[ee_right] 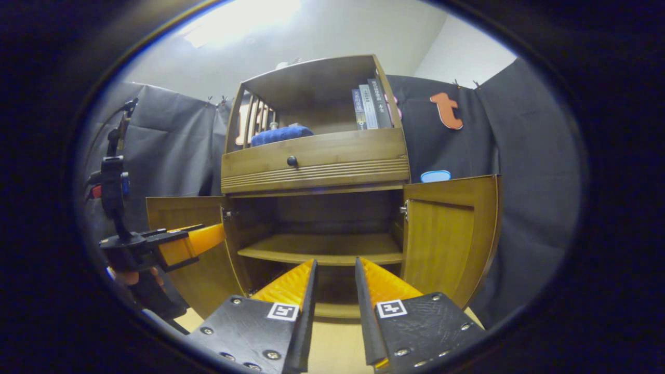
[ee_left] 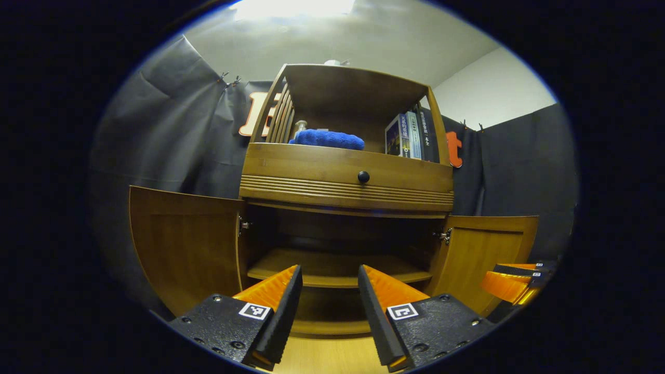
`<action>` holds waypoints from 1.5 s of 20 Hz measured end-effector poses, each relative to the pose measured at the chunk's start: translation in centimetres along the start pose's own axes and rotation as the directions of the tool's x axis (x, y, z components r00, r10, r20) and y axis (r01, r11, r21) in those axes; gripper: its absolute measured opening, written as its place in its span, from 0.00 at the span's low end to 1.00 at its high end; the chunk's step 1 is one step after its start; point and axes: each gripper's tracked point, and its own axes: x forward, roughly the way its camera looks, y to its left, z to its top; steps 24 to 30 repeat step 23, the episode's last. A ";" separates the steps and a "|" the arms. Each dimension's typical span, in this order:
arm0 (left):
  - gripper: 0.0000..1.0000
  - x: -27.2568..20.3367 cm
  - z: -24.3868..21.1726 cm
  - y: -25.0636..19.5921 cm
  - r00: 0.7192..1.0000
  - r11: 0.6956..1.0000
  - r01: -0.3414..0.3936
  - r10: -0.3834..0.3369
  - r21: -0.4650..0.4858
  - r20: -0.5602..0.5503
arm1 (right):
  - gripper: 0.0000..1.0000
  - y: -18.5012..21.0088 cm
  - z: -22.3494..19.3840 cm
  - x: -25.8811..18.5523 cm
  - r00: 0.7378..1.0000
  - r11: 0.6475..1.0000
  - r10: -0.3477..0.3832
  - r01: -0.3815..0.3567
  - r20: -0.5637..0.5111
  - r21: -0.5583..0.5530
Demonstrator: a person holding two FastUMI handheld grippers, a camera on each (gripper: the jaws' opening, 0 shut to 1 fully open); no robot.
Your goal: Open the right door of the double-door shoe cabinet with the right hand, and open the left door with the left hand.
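Observation:
The wooden shoe cabinet [ee_left: 345, 182] [ee_right: 314, 161] stands in front of both grippers with both lower doors swung out. Its left door [ee_left: 182, 244] [ee_right: 176, 210] and right door [ee_left: 483, 254] [ee_right: 449, 239] show their inner faces. Between them lies the dark compartment with one shelf [ee_left: 332, 267] [ee_right: 322, 249]. My left gripper [ee_left: 330, 270] is open and holds nothing, a short way back from the compartment. My right gripper [ee_right: 335, 262] is also open and holds nothing, with a narrower gap. The left gripper [ee_right: 200, 239] hangs before the left door, and the right gripper [ee_left: 511, 280] sits low beside the right door.
Above the doors is a drawer with a black knob [ee_left: 363, 177] [ee_right: 292, 161]. The open top shelf holds a blue cloth [ee_left: 327, 139] [ee_right: 280, 134] and upright books [ee_left: 410, 135] [ee_right: 370, 106]. A pale wooden floor [ee_left: 332, 356] runs below the cabinet. Grey cloth walls stand on both sides.

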 end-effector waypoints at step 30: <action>0.95 1.6 -0.7 -0.8 0.999 0.998 0.050 -0.050 0.030 -0.005 | 1.00 -0.8 0.6 0.9 0.998 0.998 -0.059 0.059 0.035 0.006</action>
